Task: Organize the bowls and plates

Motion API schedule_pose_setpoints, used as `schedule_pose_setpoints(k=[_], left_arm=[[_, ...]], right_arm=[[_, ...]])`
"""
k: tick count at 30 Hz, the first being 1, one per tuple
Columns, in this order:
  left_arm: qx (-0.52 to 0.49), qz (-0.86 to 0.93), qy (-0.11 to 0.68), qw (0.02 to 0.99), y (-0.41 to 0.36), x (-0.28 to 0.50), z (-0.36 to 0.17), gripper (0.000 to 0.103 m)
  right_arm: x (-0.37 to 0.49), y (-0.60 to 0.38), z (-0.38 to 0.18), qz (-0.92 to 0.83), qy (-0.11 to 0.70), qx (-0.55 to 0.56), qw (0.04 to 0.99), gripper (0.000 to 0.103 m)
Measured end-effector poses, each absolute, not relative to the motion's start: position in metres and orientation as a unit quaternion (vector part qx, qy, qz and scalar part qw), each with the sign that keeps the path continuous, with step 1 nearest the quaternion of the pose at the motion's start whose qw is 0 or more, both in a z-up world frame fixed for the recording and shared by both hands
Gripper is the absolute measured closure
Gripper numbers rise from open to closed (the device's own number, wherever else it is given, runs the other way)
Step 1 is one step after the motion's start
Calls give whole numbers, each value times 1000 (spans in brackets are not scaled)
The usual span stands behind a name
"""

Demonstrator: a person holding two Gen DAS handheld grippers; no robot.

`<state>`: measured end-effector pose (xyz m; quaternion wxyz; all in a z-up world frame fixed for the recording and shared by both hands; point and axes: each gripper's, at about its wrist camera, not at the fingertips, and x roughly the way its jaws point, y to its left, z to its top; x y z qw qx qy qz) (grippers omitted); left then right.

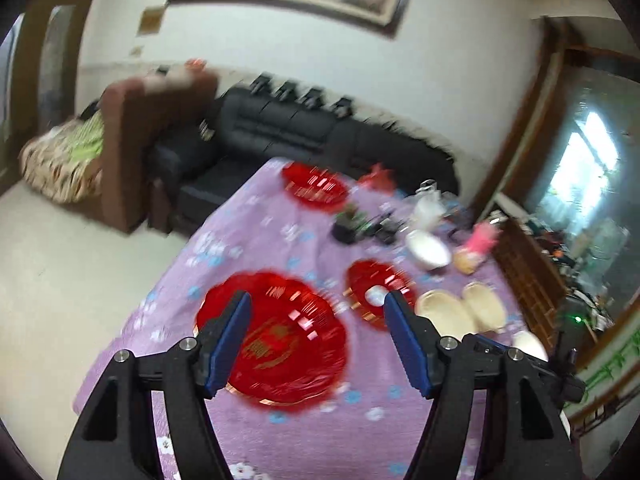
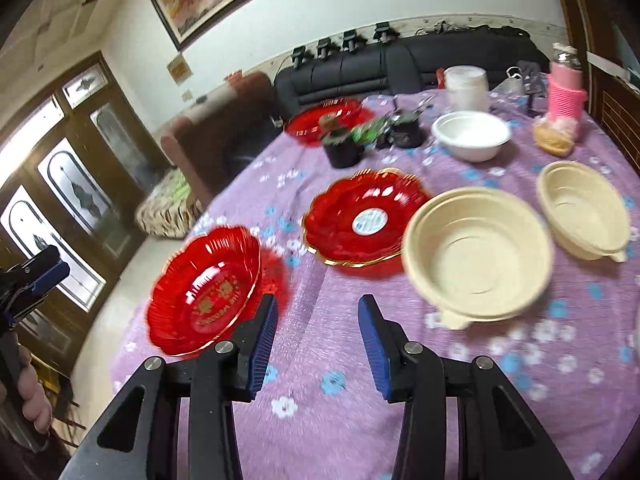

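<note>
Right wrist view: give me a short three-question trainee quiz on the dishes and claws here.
1. True or false: the right claw holds a red plate.
2. How many red plates are on the purple tablecloth?
3. Which lies nearest the white bowl: A) the near cream bowl, B) the far cream bowl, C) the near red plate?

Key: 1. False, both claws are empty, the left claw too. 2. Three. 3. B.

Nothing could be read: the gold lettering in the well of the nearest red plate point(image 2: 208, 292) and the round white label on the gold-rimmed red plate point(image 2: 367, 222) were both too blurred to make out.
</note>
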<state>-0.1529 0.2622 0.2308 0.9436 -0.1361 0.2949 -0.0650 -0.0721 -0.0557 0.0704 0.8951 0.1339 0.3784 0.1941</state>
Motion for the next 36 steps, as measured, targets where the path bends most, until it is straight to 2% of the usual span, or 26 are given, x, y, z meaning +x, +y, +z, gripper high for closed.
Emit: schedule_pose_setpoints(k=[2,4,6,11,16,17,18,19,20,21,22,25,30,34,36], left_arm=[[-128,-79,271,951,253,-163,261,30],[-125,-90,258,954,246,-167,283,29],[-127,-103,246,955,242,-171,309,29],[-144,-128,212,958,242,-178,386,29],[-137,-119,191,965,244,-174,474,28],[-131,-105,186,968,245,-171,491,23],[-124,-92,182,971,246,-167,503,14],[-116,-80,179,974,245,-163,513,10],[-105,-67,178,976,244,-158,519,5],[-99,-59,179,977,243,-154,519,4],[-92,-50,182,978,241,-148,513,4],[-74,-51,206,974,232,-128,473,2],[-73,-84,271,956,203,-78,356,2],[-89,-147,345,923,163,-46,256,2],[-95,-169,385,902,140,-31,211,8]], right_arm=[[-79,-79,87,216,376,179,883,55],[-83,-105,101,247,383,259,852,49],[-84,-122,117,273,398,299,823,48],[-98,-144,200,253,356,239,867,49],[-116,-164,327,212,273,201,917,49],[-120,-168,356,198,251,182,930,48],[-122,-170,384,180,229,172,941,43],[-125,-174,405,166,212,167,949,31],[-127,-175,427,149,189,157,958,25],[-127,-174,436,140,176,148,963,14],[-127,-173,439,133,168,142,966,9],[-112,-163,407,128,187,129,965,9],[-52,-145,271,130,320,113,932,10],[-21,-151,162,137,405,133,894,23],[-9,-153,117,129,435,139,880,30]])
